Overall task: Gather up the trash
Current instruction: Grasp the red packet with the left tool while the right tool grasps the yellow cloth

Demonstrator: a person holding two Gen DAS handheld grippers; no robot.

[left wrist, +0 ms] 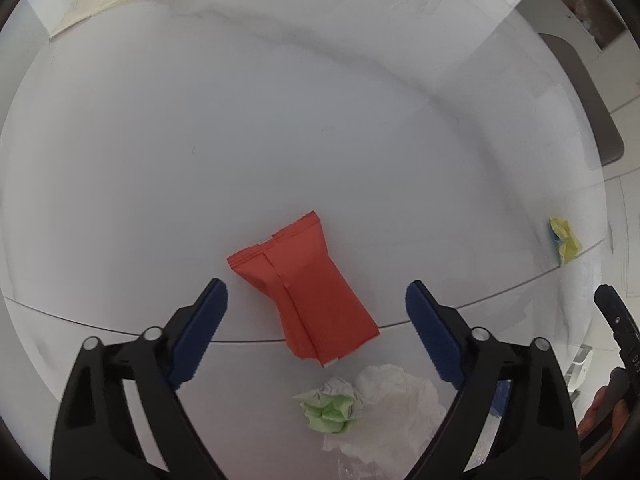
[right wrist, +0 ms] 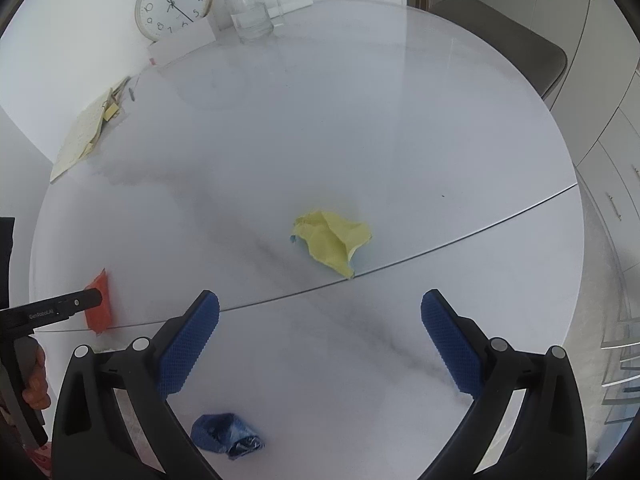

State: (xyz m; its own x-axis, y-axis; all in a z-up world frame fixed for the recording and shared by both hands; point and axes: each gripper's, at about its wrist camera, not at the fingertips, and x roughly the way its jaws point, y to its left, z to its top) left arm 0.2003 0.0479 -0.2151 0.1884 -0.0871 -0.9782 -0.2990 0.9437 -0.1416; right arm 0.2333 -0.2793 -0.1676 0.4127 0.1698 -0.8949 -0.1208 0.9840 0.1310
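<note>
Nearest my left gripper (left wrist: 316, 300) lie one crumpled green paper ball (left wrist: 330, 410) and one white tissue wad (left wrist: 394, 398), touching each other. Just beyond, between my spread jaws, sits one flat red wrapper (left wrist: 306, 290) with crimped ends. My right gripper (right wrist: 320, 312) is spread too, empty; below it lies one blue foil scrap (right wrist: 226, 436), ahead one crinkled yellow paper (right wrist: 332, 242) on the smooth white desk (right wrist: 360, 120). A clear glass (right wrist: 252, 16) holds water.

Both cameras look down at the round white marble table (right wrist: 360, 128) from close above. Both see the flat red packet (left wrist: 306, 288) and the crumpled yellow paper (right wrist: 332, 240).
</note>
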